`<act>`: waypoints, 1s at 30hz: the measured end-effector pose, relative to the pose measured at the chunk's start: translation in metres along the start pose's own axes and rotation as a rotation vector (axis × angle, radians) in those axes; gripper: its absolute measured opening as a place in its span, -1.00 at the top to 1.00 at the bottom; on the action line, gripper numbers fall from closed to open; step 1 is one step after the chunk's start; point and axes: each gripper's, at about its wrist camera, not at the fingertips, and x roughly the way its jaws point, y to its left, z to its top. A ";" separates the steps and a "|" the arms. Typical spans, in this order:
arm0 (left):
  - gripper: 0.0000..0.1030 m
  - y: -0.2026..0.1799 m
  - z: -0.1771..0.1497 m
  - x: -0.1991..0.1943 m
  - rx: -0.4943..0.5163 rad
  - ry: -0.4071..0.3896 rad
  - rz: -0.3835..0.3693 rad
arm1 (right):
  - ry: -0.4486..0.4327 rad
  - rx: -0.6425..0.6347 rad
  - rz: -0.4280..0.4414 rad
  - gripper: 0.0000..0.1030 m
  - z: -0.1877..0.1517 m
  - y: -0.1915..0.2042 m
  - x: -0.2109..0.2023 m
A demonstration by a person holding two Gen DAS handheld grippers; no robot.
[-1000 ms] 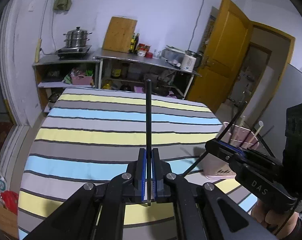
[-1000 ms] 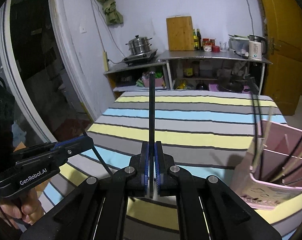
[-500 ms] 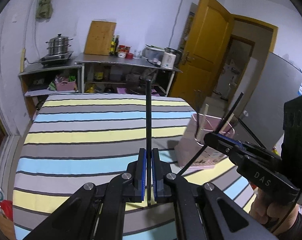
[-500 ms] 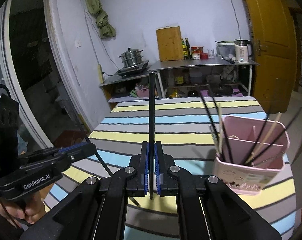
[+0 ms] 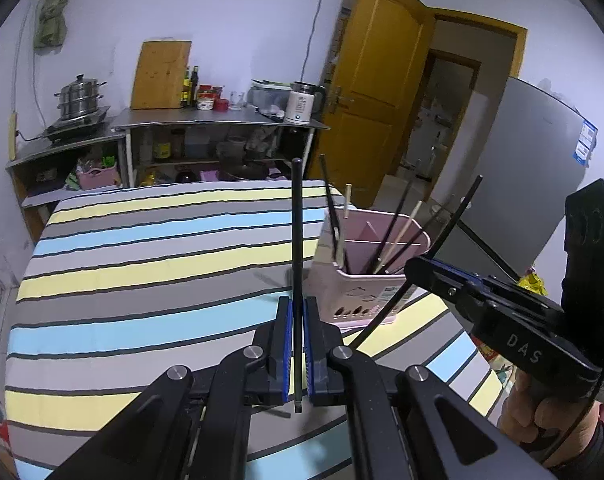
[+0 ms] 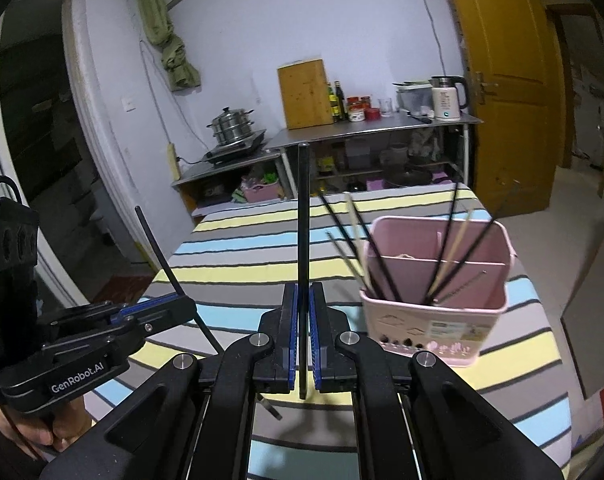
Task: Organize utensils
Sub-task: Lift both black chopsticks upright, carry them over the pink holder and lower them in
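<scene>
My left gripper [image 5: 296, 312] is shut on a black chopstick [image 5: 297, 232] that stands upright between its pads. My right gripper [image 6: 303, 300] is shut on another black chopstick [image 6: 303, 216], also upright. A pink divided utensil holder [image 5: 366, 280] stands on the striped table, right of the left gripper; it holds several black and pale chopsticks. In the right wrist view the holder [image 6: 434, 312] is just right of my right gripper. Each gripper also shows in the other's view: the right one [image 5: 422, 266], the left one [image 6: 182, 304], each with its chopstick slanted.
The table has a striped cloth [image 5: 142, 264] in grey, blue and yellow. Behind it stand metal shelves [image 5: 218, 120] with a steamer pot, cutting board, bottles and a kettle. A yellow door [image 5: 378, 92] is at the back right, a grey fridge [image 5: 530, 160] at the right.
Both grippers have swung toward the pink holder with their chopsticks still held. The holder now appears closer and more central in both views.
</scene>
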 end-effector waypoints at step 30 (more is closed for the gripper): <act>0.91 -0.068 0.104 -0.002 0.109 -0.144 -0.120 | -0.181 0.049 -0.105 0.90 0.063 -0.054 -0.058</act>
